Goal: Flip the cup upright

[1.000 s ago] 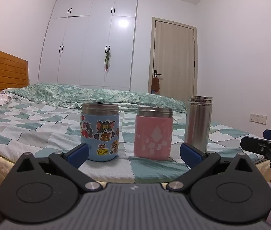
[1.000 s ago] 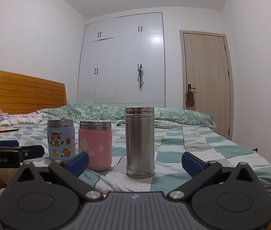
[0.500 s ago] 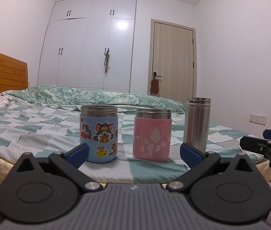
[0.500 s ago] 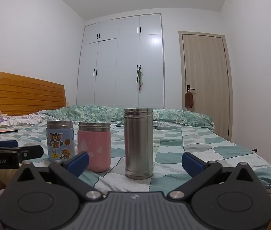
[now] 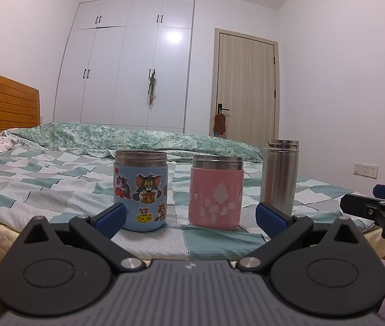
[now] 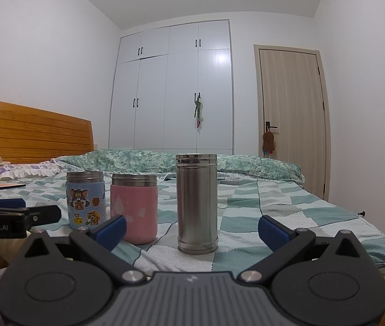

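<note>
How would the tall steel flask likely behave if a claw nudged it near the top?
The tall, narrow stainless steel flask probably tips easily, standing on soft checked bedding. Its smooth metal wall looks slippery. Lying down, it would likely roll.

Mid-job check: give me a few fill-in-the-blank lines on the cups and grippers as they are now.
The cup between the blue cartoon cup and the steel flask is coloured ____.
All three stand on the ____.
The left gripper has its jaws ____.
The right gripper holds ____.

Missing words: pink; bed; open; nothing
</note>
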Demonstrator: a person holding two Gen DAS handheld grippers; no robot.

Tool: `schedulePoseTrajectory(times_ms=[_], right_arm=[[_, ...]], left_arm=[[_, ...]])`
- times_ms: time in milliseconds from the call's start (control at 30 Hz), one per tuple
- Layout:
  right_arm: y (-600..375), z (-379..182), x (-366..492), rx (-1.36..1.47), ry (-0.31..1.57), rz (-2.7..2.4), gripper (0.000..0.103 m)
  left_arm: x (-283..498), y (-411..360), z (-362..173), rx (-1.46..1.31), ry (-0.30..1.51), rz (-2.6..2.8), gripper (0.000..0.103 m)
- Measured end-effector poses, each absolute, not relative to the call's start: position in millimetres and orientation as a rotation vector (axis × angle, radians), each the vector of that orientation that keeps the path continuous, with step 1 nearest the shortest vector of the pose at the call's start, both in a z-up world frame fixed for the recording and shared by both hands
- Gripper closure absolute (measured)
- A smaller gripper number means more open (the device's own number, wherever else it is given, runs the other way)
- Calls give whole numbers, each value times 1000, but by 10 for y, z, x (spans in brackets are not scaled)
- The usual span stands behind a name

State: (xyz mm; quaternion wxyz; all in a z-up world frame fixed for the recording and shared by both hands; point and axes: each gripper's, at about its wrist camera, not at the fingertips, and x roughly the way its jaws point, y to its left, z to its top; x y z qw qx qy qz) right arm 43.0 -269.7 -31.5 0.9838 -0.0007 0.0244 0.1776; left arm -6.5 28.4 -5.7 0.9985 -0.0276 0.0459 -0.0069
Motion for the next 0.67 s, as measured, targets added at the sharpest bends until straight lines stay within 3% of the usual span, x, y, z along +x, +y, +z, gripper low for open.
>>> schedulePoseTrajectory(times_ms=[667], right_arm=[[-2695, -320, 428, -2, 49, 357, 0]], left_arm=[[-94, 269, -64, -58, 65, -9, 0]])
